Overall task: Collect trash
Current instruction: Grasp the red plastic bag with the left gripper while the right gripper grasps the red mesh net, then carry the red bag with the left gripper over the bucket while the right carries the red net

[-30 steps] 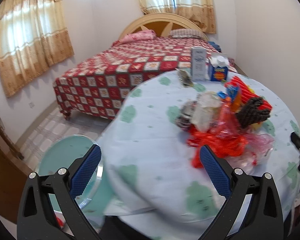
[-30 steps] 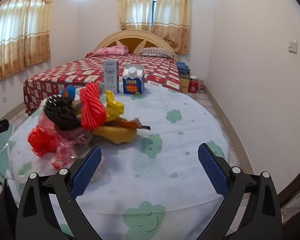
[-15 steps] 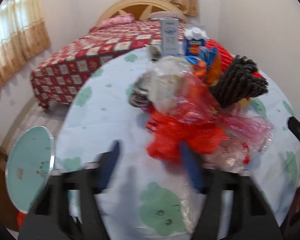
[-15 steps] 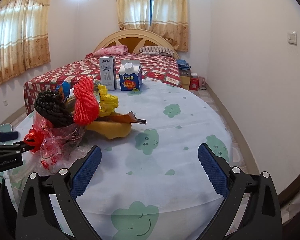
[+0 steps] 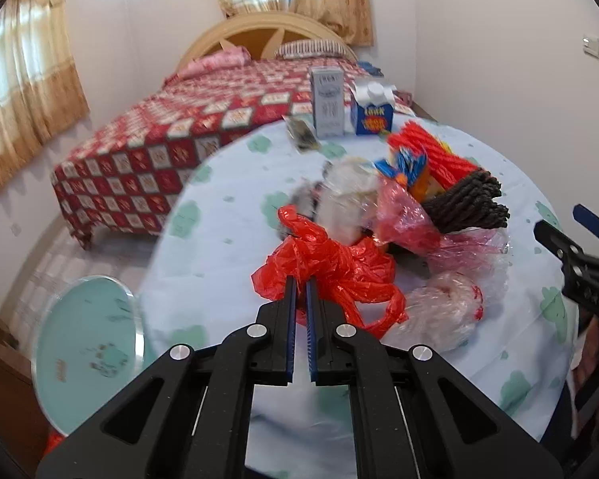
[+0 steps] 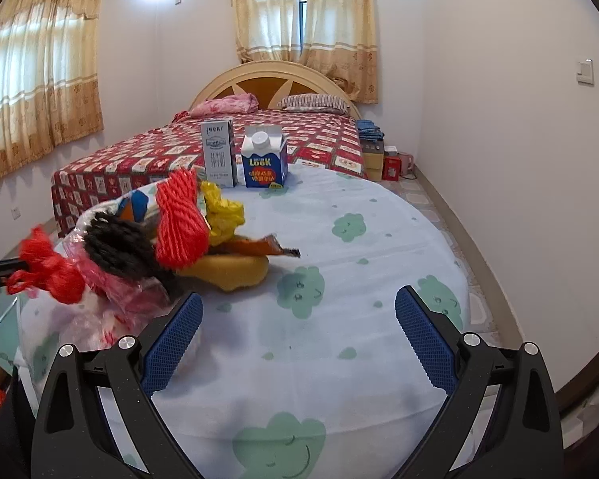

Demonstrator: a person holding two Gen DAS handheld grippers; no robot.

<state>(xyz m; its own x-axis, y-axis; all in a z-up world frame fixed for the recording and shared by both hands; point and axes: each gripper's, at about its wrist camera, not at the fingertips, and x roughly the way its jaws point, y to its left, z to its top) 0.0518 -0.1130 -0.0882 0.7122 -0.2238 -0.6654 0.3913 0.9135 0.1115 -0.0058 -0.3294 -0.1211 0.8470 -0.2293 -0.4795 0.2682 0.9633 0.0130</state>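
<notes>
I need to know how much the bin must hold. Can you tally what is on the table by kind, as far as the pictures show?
Cartons, standing: 2, the grey carton and the blue carton
Plastic bags: 3, red bag, pink bag, clear bag
Mesh bundles: 2, red and black
Yellow pieces: 2
Small wrapper: 1
Total: 10, though the pile may hide more.

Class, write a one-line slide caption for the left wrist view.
Left gripper shut on a crumpled red plastic bag at the near edge of a trash pile on a cloud-print tablecloth.
</notes>
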